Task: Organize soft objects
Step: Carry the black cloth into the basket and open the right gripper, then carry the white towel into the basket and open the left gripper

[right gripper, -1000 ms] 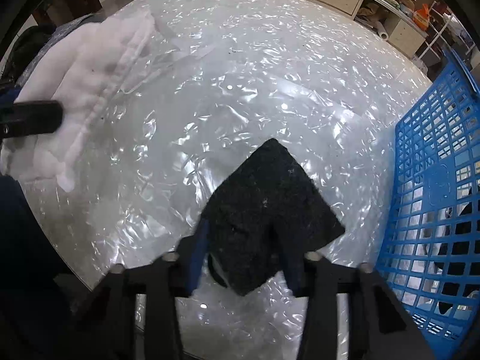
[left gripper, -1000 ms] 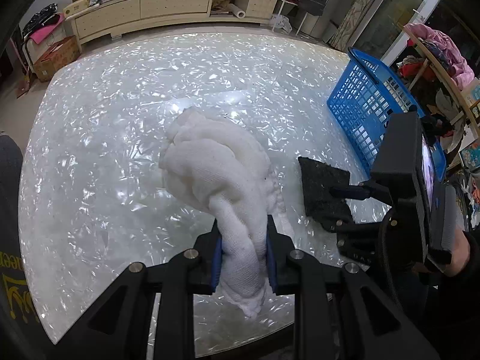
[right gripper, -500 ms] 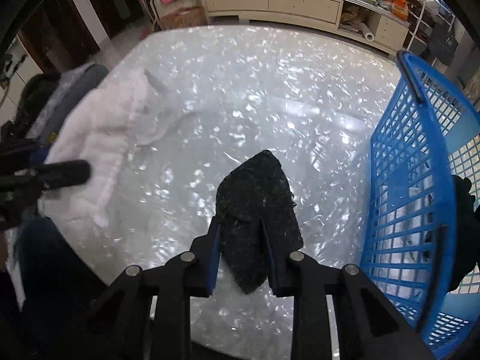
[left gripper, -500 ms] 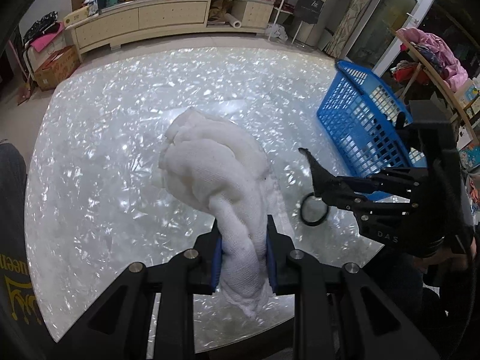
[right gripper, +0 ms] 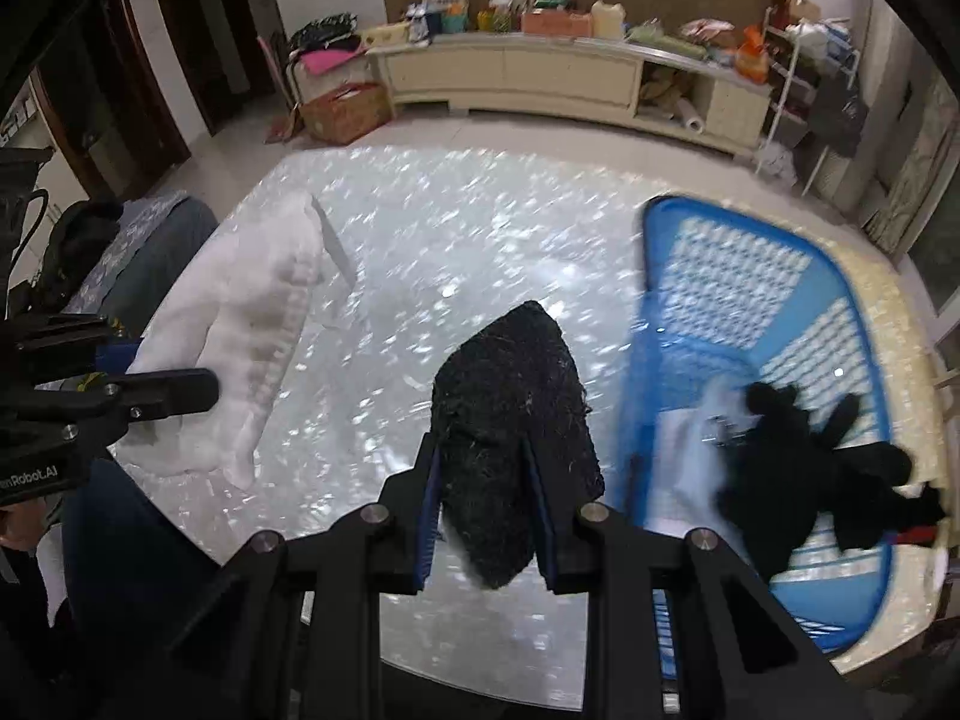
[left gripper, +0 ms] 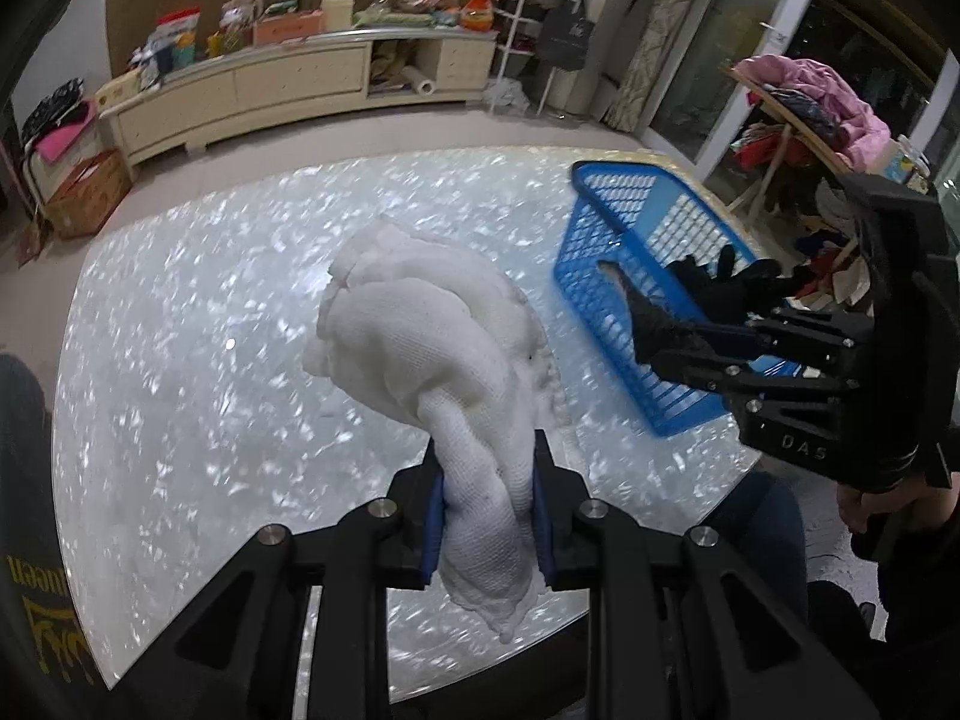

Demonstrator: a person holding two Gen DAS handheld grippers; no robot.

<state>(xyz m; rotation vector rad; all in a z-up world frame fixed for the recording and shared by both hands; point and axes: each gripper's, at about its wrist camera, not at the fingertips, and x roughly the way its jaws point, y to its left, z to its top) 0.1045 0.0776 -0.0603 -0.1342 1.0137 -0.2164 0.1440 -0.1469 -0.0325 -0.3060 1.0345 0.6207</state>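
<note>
Between the clamped jaws of the left gripper (left gripper: 487, 510) a white cloth (left gripper: 432, 348) is pinched by a twisted neck, its bulk bunched ahead in soft folds of open, gauze-like weave above the middle of the table (left gripper: 198, 360). Whether its far end rests on the table cannot be told. The right gripper (right gripper: 485, 504) is closed on a black pad (right gripper: 510, 420), coarse and fibrous, flat with one rounded corner, hanging clear of the surface near the table's right side.

Beside it, along the right edge, a blue basket (right gripper: 852, 324) of rigid plastic lattice is seen. A limp black garment (right gripper: 798, 468) and something pale already lie in it. The sorting is judged partly done: both held pieces remain to be dropped in. The tabletop is glossy, with a pearly flake pattern.
</note>
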